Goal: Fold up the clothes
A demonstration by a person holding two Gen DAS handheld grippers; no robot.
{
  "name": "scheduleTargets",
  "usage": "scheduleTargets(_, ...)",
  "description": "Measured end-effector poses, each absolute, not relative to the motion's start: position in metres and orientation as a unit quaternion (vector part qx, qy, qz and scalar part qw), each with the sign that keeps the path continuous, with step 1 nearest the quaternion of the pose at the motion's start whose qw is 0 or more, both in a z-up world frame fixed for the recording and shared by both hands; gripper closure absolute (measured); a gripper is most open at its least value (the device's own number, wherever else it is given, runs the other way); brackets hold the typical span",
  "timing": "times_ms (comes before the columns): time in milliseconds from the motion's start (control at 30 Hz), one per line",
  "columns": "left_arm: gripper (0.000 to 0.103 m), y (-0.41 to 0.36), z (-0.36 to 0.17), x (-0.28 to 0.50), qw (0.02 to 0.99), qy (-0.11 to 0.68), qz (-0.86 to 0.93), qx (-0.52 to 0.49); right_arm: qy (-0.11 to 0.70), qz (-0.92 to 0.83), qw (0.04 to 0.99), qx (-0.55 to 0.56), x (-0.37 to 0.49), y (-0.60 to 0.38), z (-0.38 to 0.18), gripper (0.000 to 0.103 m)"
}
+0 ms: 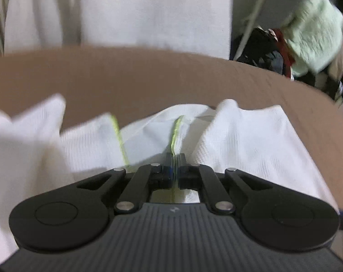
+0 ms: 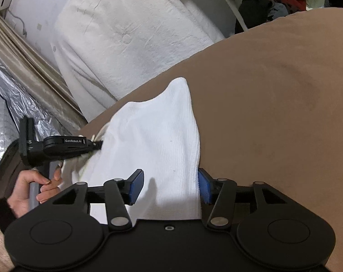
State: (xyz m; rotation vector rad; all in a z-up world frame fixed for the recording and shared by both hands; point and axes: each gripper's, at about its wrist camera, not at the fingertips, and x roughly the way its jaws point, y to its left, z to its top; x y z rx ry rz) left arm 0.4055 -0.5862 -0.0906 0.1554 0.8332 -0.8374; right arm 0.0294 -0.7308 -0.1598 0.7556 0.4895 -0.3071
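Jaws of your left gripper (image 1: 174, 158) are pinching the white garment's (image 2: 153, 140) green-trimmed edge (image 1: 177, 127); your right gripper (image 2: 170, 187) is straddling cloth half-open, so close it fully before you start folding.

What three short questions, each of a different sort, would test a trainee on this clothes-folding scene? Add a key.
1. True or false: the left tongs are shut on the white garment's yellow-green trim.
2. Which tongs stand open with cloth between their pads: A) left, B) right?
3. Fill in: the garment lies on a ____ surface.

Key: 1 true; 2 B; 3 brown.
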Motion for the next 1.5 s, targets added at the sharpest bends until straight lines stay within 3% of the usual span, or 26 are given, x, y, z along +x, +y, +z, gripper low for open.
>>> scheduleTargets(167,0.1,-0.576,-0.064,0.375,0.879,0.274,-0.383,0.07,0.262,-0.163,0.903,0.299,0.038,-0.718,-0.16,0.053)
scheduleTargets(367,0.096,-0.566,-0.092,0.419,0.885,0.364,-0.287,0.048,0.283,-0.181,0.907,0.256,0.042,-0.712,-0.158,0.06)
scheduleTargets(433,0.094,-0.543,-0.08,0.405,0.924,0.306,-0.226,0.045,0.274,-0.186,0.905,0.267,0.04,-0.714,-0.159,0.06)
scheduleTargets(467,0.09,-0.528,-0.073,0.394,0.936,0.283,-0.205,0.044,0.271,-0.187,0.903,0.276,0.039,-0.716,-0.16,0.06)
scheduleTargets(533,0.059,-0.487,-0.064,0.376,0.937,0.287,-0.193,0.037,0.264,-0.189,0.899,0.294,0.037,-0.72,-0.161,0.059)
scheduleTargets(600,0.05,-0.446,-0.056,0.358,0.938,0.295,-0.18,0.031,0.261,-0.195,0.896,0.301,0.036,-0.72,-0.157,0.058)
scheduleTargets(800,0.046,-0.316,-0.074,0.323,0.914,0.373,-0.154,0.04,0.239,-0.21,0.915,0.248,0.036,-0.695,-0.121,0.056)
scheduleTargets(967,0.039,-0.239,-0.098,0.299,0.929,0.341,-0.14,-0.025,0.23,-0.149,0.936,0.222,0.046,-0.65,-0.088,0.056)
scheduleTargets(1200,0.037,-0.245,-0.099,0.34,0.906,0.363,-0.201,-0.079,0.287,-0.003,0.936,0.202,0.127,-0.589,-0.066,0.056)
scheduleTargets(1233,0.037,-0.247,-0.102,0.345,0.899,0.367,-0.22,-0.093,0.301,0.008,0.933,0.195,0.153,-0.586,-0.064,0.054)
scheduleTargets(1300,0.035,-0.244,-0.109,0.354,0.887,0.374,-0.24,-0.128,0.334,0.018,0.927,0.171,0.205,-0.584,-0.071,0.028)
scheduleTargets(1500,0.035,-0.234,-0.119,0.358,0.879,0.403,-0.205,-0.152,0.392,-0.004,0.914,0.106,0.316,-0.583,-0.094,0.029)
